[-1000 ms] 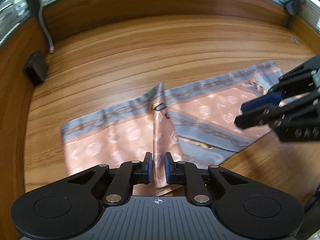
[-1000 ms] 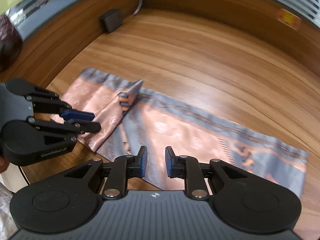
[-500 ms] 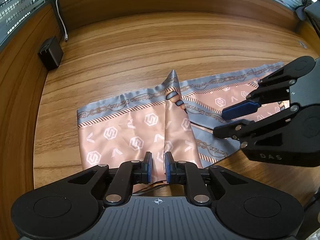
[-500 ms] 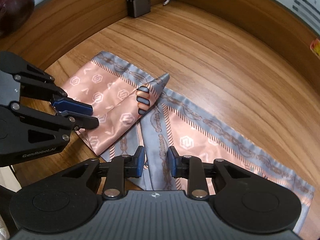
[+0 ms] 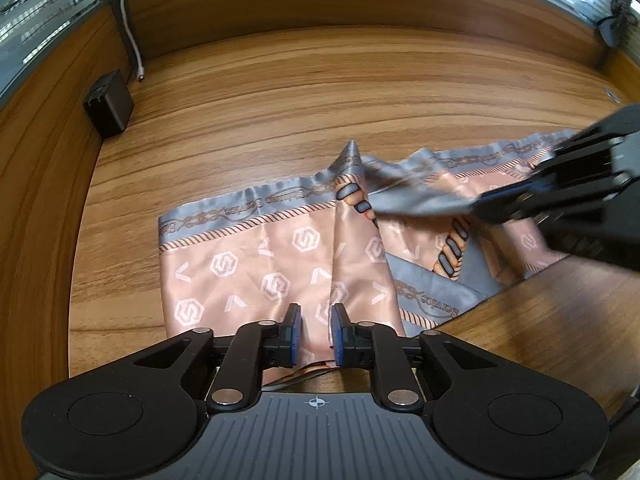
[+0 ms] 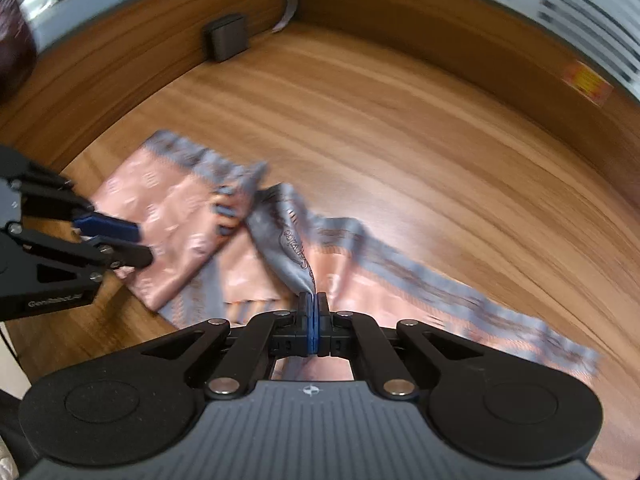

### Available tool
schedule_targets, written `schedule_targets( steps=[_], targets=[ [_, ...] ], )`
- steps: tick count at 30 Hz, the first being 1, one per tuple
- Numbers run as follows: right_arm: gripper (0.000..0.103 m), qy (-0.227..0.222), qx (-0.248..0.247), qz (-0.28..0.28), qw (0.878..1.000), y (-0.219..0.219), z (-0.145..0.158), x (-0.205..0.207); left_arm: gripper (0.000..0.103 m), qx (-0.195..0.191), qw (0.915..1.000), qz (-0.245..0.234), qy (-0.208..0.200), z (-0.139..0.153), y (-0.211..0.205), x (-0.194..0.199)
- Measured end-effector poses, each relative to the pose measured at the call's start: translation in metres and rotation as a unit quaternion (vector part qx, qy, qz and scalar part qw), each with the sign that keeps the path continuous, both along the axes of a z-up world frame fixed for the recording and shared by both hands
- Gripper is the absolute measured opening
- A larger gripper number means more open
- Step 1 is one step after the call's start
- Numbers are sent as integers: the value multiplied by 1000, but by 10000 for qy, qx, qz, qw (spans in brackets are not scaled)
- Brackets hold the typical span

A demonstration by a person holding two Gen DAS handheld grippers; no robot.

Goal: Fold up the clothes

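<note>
A pink and grey patterned satin scarf (image 5: 256, 264) lies on the wooden table, its left part folded flat and its right part rumpled. My left gripper (image 5: 314, 334) is open just above the near edge of the folded pink part, with cloth showing between its fingers. My right gripper (image 6: 313, 322) is shut on a grey fold of the scarf (image 6: 292, 248) and holds it raised off the table. In the left wrist view the right gripper (image 5: 480, 208) comes in blurred from the right, pulling that grey fold. In the right wrist view the left gripper (image 6: 136, 242) sits at the left.
A black power adapter (image 5: 109, 104) with a white cable (image 5: 132, 44) stands against the wooden back wall at the far left. A raised wooden rim (image 5: 320, 4) surrounds the table. The table's near edge (image 5: 540, 320) runs just under the scarf's right part.
My right gripper has shut on a grey fold of the scarf and lifted it. The right part of the scarf is now rumpled. The left gripper stays open over the pink part.
</note>
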State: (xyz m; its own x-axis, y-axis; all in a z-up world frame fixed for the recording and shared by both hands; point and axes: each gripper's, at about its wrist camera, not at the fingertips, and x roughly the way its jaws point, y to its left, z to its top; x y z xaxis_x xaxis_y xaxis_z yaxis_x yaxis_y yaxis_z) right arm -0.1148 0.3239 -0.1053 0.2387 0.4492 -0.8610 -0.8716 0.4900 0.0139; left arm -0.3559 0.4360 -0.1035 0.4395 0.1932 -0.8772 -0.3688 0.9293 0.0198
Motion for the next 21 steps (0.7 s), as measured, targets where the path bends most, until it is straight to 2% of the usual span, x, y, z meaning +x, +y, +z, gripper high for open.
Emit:
schedule_targets(
  steps=[7,9,17,21],
  targets=[
    [0,-17,58,-920,9957,-63,10,45,47,83,9998,138,-97,9,-7,3],
    [0,-21,26,-1164,9932,-86,9,60,58,109,9997,176,-130,13,-10,4],
    [0,-138,-241,-1750,9842,-171,0,107,67,100,9994,45,-315,28,-46,33],
    [0,-198,-346,-1921,9806,-217,-7,132,67,81,9993,-18,-365,30,-68,53]
  ],
)
